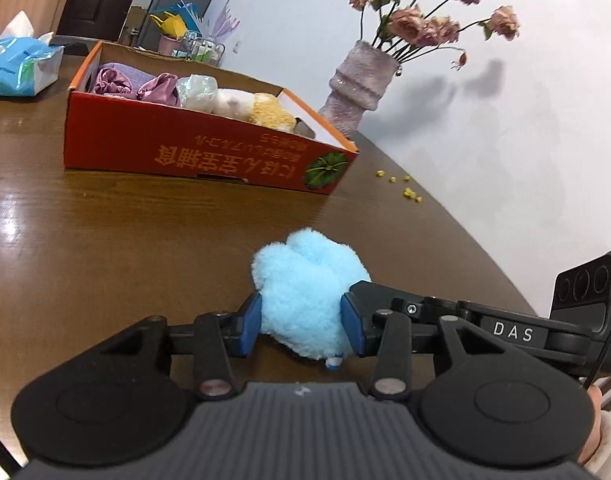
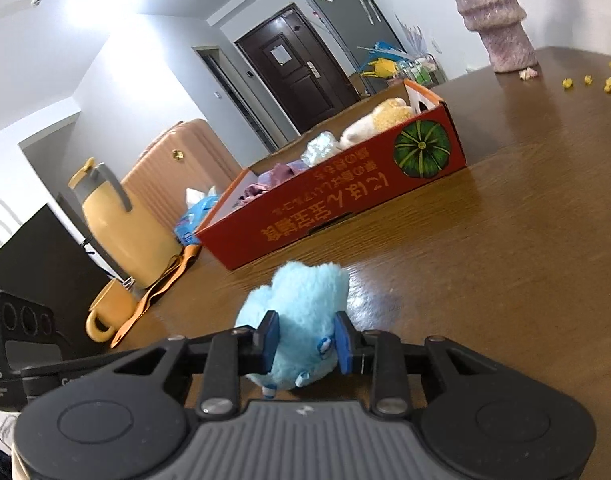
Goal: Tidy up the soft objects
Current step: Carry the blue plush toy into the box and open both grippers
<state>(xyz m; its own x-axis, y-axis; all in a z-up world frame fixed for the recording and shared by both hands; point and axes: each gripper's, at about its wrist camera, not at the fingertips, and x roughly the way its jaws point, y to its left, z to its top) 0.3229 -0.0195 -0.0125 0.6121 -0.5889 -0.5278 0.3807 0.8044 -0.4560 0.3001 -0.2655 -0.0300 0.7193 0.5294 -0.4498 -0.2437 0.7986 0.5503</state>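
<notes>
Left wrist view: brown wooden desk [image 1: 105, 232] runs wide and bare through the middle of the frame, its curved edge sweeping down the right side against a white wall. Open wood lies between the near toy and the red box; a few yellow crumbs [image 1: 405, 188] sit near that right edge. Low centre, the blue plush toy [image 1: 305, 304] rests on the desk, fluffy, pale blue, rounded lobes at the top, a small white-and-blue tag at its lower end. The left gripper [image 1: 301, 326] has its blue pads on both sides of the fluff, jaws closed in on the toy. From the right of the frame the other gripper's finger reaches to the toy's flank.

Right wrist view: the same toy sits low centre, and the right gripper [image 2: 305, 344] pinches it too, jaws narrow, pads pressed into the pile. Bare desk stretches off to the right of the frame.

The red cardboard box [image 1: 193, 148], upper left in the left wrist view, stands well apart from the toy, open-topped. Inside, left to right: purple satin cloth [image 1: 121, 82], a pale shimmery bundle [image 1: 197, 90], a white and yellow plush [image 1: 257, 110]. A tissue pack [image 1: 17, 64] lies at far left. A fuzzy pink vase [image 1: 361, 80] with dried roses stands behind the box's right end.
</notes>
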